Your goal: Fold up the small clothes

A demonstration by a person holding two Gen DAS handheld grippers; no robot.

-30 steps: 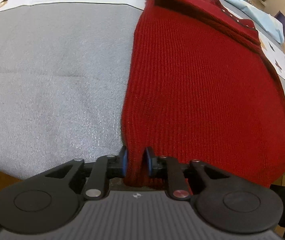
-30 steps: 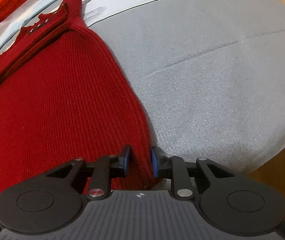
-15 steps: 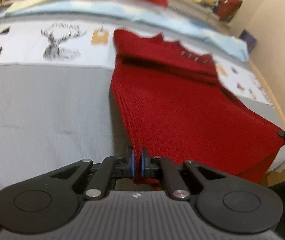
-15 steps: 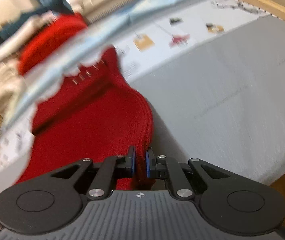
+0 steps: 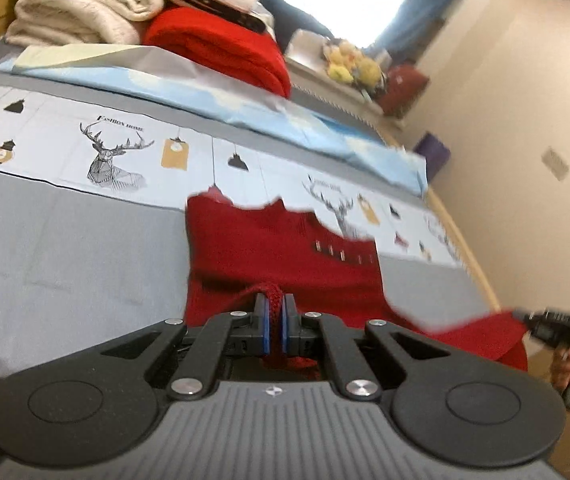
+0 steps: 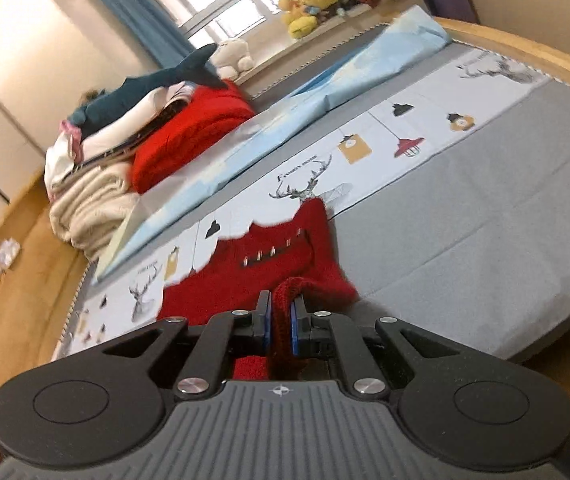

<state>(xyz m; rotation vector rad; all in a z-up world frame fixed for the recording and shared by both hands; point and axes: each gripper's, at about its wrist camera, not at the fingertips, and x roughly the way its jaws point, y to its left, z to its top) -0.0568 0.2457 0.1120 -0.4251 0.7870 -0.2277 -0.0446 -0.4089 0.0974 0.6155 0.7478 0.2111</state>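
Note:
A dark red knitted sweater (image 5: 285, 256) lies on the grey bed cover, its collar end with a row of small metal bars farthest from me. My left gripper (image 5: 273, 322) is shut on the sweater's near left hem corner and holds it lifted. My right gripper (image 6: 280, 316) is shut on the near right hem corner, which bunches up between the fingers. The sweater also shows in the right wrist view (image 6: 277, 264). The right gripper appears at the far right of the left wrist view (image 5: 553, 326), with the hem stretched between the two.
The grey bed cover (image 5: 65, 256) has a white printed band with deer and lamps (image 5: 117, 156). Behind it lie a light blue folded sheet (image 5: 221, 100), a bright red folded blanket (image 5: 221, 48) and a cream blanket pile (image 5: 73, 8). Plush toys (image 6: 305, 4) sit by the window.
Both grippers closed on the sweater's near hem corners and lifted them up and forward; the views tilted up, so the far end of the bed and the room now show.

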